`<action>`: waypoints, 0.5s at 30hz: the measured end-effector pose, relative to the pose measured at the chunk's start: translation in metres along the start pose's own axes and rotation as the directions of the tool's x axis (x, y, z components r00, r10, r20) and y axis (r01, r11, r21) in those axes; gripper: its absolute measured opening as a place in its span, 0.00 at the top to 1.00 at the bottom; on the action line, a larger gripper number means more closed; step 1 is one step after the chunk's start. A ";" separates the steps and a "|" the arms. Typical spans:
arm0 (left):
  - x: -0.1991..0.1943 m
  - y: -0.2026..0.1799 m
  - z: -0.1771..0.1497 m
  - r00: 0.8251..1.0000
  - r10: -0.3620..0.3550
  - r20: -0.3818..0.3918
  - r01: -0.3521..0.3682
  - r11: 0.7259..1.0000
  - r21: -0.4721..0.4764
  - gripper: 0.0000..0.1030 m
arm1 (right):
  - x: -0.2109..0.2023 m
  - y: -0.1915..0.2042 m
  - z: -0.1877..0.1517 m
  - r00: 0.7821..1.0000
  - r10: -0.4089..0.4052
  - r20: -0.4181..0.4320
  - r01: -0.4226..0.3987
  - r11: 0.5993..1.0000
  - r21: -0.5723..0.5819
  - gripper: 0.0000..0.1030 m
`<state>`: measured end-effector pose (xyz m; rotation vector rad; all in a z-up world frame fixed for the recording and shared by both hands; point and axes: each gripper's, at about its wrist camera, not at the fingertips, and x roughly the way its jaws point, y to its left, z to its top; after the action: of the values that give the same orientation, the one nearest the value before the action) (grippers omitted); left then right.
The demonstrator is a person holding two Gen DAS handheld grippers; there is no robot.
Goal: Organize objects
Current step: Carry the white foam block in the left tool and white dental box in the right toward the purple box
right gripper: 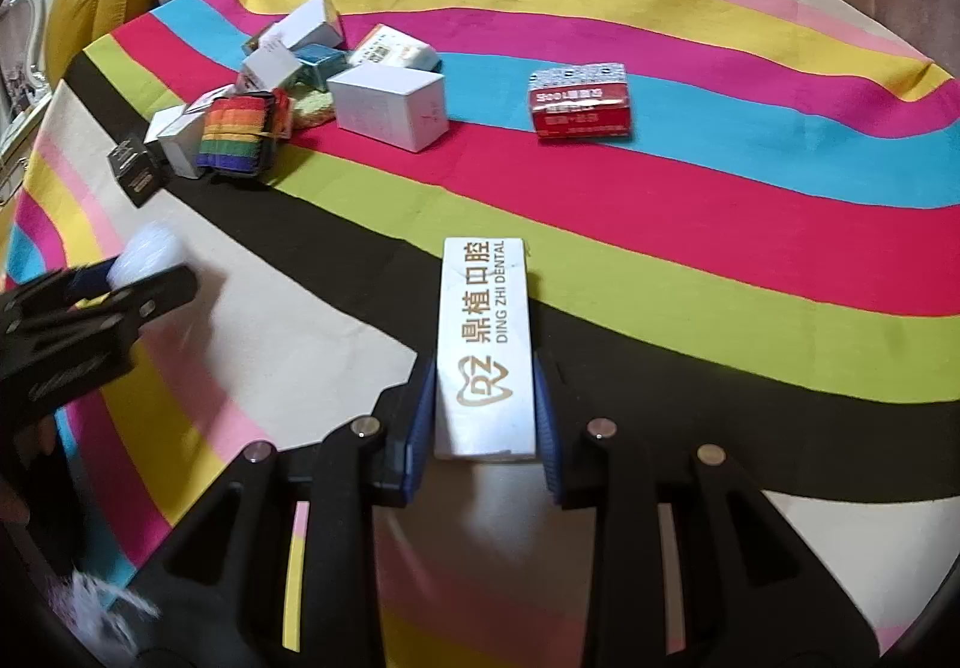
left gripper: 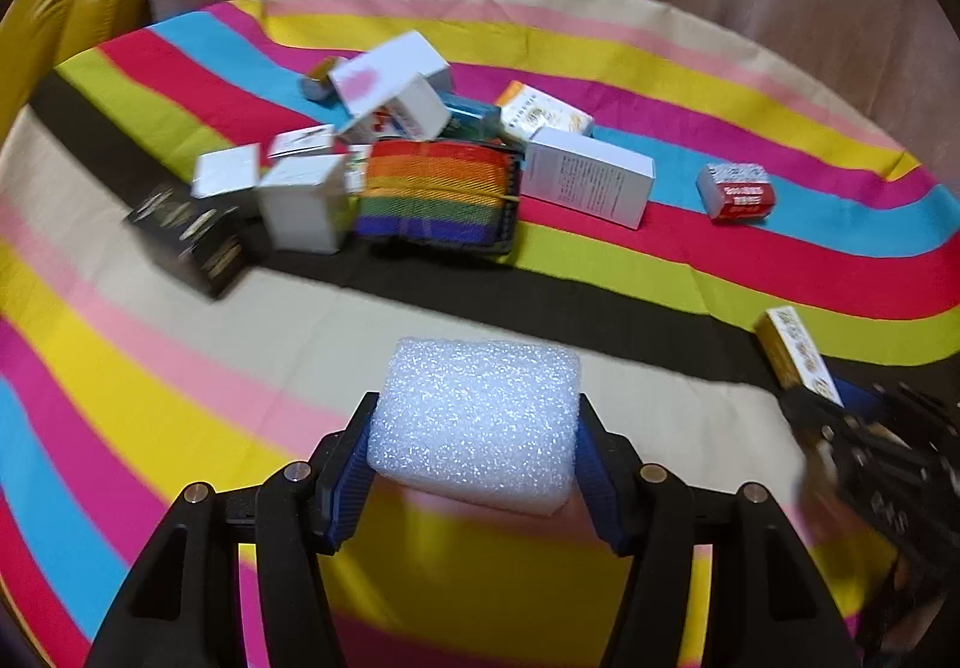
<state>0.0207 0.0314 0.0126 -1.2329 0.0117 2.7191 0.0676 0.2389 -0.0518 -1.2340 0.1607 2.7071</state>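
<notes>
My left gripper [left gripper: 477,440] is shut on a white foam block [left gripper: 477,422], held above the striped cloth [left gripper: 180,386]; both blue pads press its sides. In the right wrist view the same foam block [right gripper: 150,254] shows blurred at the left edge. My right gripper [right gripper: 485,416] is shut on a long white dental box [right gripper: 485,344] with gold lettering, which juts forward over the black stripe. In the left wrist view that box [left gripper: 795,350] appears at the right edge, held by the right gripper.
A pile of small boxes [left gripper: 384,116] with a rainbow-striped pouch [left gripper: 435,194] lies at the far left of the cloth. A white box [right gripper: 390,107] and a red packet [right gripper: 579,101] lie apart to the right. Brown curtain behind, yellow cushion [right gripper: 96,8] at left.
</notes>
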 end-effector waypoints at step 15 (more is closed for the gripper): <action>0.005 0.013 -0.005 1.000 -0.019 -0.021 0.018 0.998 -0.056 0.41 | 0.000 0.006 0.001 1.000 -0.001 -0.003 0.001 1.000 -0.002 0.66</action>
<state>0.0197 0.0188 0.0045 -1.2709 -0.0734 2.7077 0.0656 0.2331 -0.0514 -1.2382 0.1575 2.7054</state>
